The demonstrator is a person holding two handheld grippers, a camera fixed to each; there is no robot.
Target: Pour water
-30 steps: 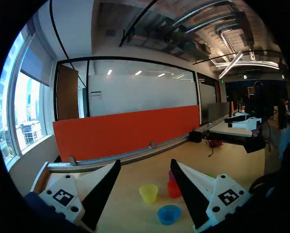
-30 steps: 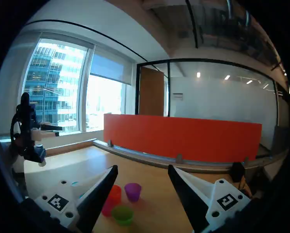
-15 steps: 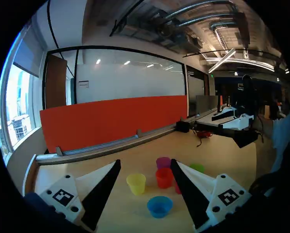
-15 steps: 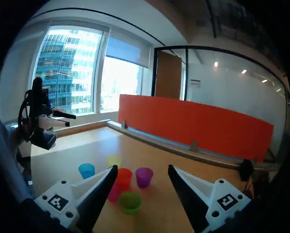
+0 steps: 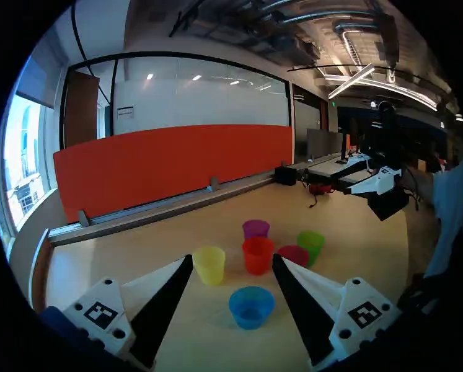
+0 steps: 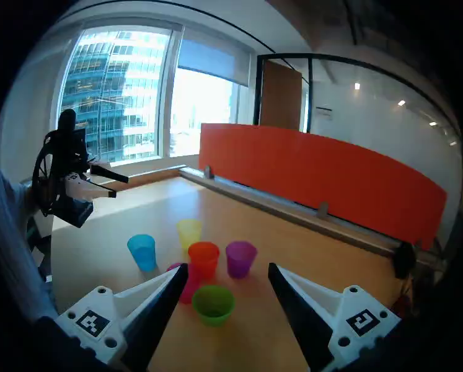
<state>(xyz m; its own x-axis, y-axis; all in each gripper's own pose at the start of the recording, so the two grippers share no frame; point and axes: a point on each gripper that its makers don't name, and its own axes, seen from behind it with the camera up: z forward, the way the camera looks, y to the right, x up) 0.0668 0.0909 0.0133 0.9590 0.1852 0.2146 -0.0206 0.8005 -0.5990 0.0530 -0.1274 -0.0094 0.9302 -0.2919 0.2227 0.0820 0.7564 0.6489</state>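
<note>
Plastic cups (image 5: pixel 258 255) cluster on the wooden table (image 5: pixel 355 248); in the left gripper view the blue cup (image 5: pixel 251 307) sits at six o'clock of the group. The left gripper (image 5: pixel 231 256) and right gripper (image 6: pixel 227 265) hover, jaws spread, empty. Approach stage, I judge: next, clamp one cup.

There are 6 plastic cups (image 5: pixel 258 254), 1 wooden table (image 5: pixel 355 248) and 1 long orange divider panel (image 5: pixel 169 161).

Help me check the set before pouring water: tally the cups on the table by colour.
yellow cup: 1
red cup: 1
purple cup: 1
pink cup: 1
green cup: 1
blue cup: 1
Total: 6 cups
</note>
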